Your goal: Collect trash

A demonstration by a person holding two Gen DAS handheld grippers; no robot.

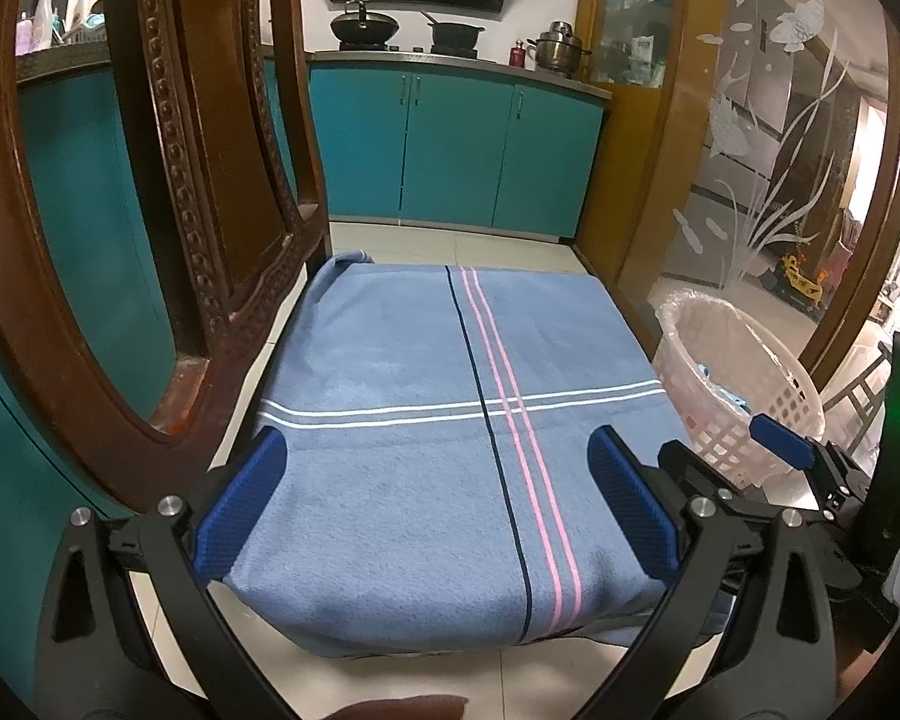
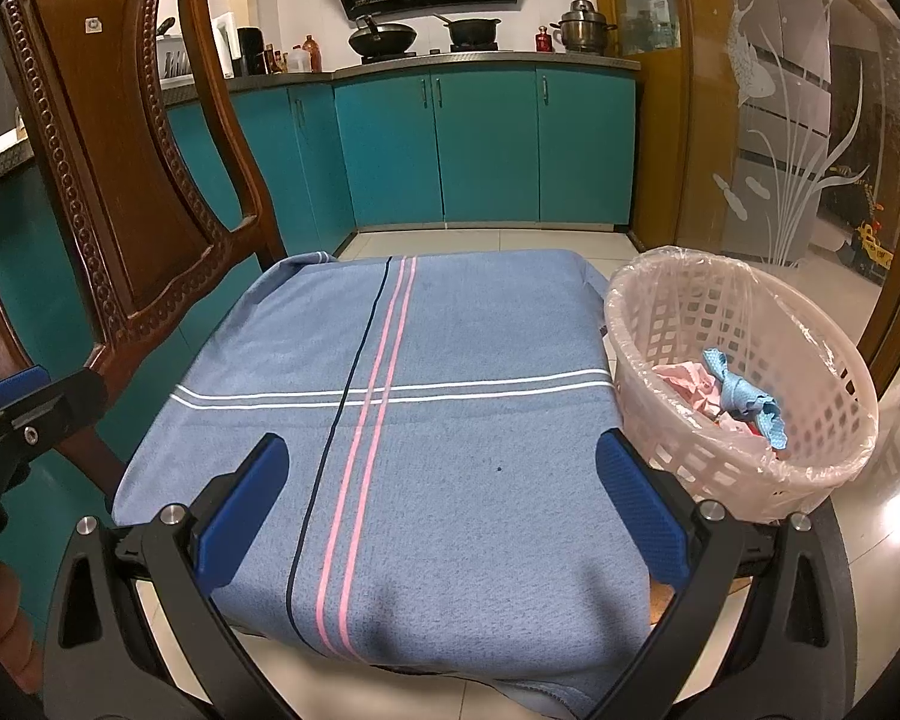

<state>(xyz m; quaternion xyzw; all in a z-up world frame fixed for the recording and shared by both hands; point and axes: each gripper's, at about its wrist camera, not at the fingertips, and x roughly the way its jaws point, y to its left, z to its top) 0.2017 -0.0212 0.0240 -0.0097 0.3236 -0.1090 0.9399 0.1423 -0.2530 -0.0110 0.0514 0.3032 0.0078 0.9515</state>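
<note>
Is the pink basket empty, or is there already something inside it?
Not empty. The basket, lined with a clear bag, holds crumpled pink paper and a blue cloth at the bottom.

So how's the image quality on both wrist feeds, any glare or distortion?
Left wrist: strong fisheye bending of the chair back, dim warm light, basket washed out. Right wrist: sharp, same curvature, soft shadow on the blue cloth near the lens.
</note>
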